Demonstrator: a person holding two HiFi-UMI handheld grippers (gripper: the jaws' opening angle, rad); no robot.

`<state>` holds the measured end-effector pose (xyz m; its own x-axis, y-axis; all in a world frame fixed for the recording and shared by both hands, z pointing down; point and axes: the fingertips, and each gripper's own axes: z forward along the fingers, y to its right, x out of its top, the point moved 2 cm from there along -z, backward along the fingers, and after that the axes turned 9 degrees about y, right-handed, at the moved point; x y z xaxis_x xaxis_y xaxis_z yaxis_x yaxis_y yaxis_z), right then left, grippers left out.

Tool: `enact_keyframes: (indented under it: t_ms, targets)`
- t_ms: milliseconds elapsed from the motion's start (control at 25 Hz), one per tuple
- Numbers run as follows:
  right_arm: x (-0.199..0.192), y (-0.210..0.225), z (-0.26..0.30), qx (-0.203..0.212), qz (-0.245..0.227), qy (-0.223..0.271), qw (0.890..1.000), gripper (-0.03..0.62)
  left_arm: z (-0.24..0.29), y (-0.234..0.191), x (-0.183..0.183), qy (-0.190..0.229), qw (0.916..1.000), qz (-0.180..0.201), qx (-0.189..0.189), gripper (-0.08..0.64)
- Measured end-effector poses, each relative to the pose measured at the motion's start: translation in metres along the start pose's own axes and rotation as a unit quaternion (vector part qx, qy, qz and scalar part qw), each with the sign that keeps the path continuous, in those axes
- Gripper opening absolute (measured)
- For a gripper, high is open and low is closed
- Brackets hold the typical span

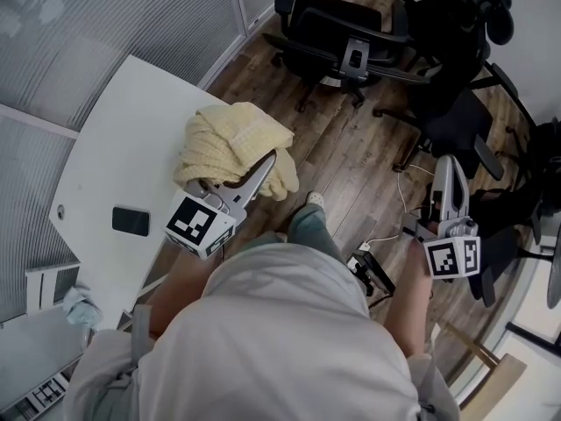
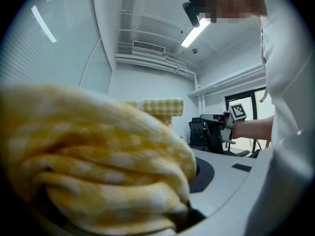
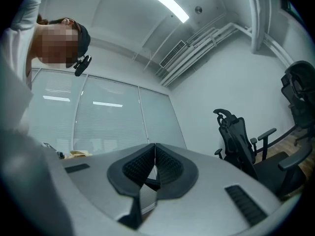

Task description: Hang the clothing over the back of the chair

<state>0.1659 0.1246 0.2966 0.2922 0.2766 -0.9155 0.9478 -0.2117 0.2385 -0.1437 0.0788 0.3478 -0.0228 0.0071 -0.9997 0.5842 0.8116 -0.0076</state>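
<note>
- We are looking at the white table (image 1: 105, 139) on the left. The yellow checked clothing (image 1: 230, 143) is lying in a heap at its near edge, and some of it is hanging over the side.
- We are thinking the clothing is soft, floppy and light. It is likely to sag and unfold as it comes up, so a thick bunch of folds is a good place to hold it. A thin edge could slip out.
- We are holding the left gripper (image 1: 261, 167) out in front of us, pointing about level into the heap. Its jaws are pinching a fat bunch of the clothing, which is filling the left gripper view.
- We are seeing black chairs across the wood floor. The nearest chair (image 1: 337, 29) is well apart from the clothing, so there is a carry to do.
- We are holding the right gripper (image 1: 447, 167) out to our right, over the floor and pointing toward the chairs. Its jaws are pressed together with nothing between them.
</note>
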Motion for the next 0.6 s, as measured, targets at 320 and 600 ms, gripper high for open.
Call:
enact_keyframes:
  t_ms: [320,600]
  targets:
    - [-0.001,0.042,0.038,0.016,0.011,0.002,1.000,0.021,0.056,-0.007,0.008,0.005,0.9999,0.008,-0.008,0.117]
    - [-0.004,0.070,0.080,0.038,0.019,0.001,0.999,0.021,0.097,-0.018,0.009,0.006,0.9999,0.009,0.002,0.117]
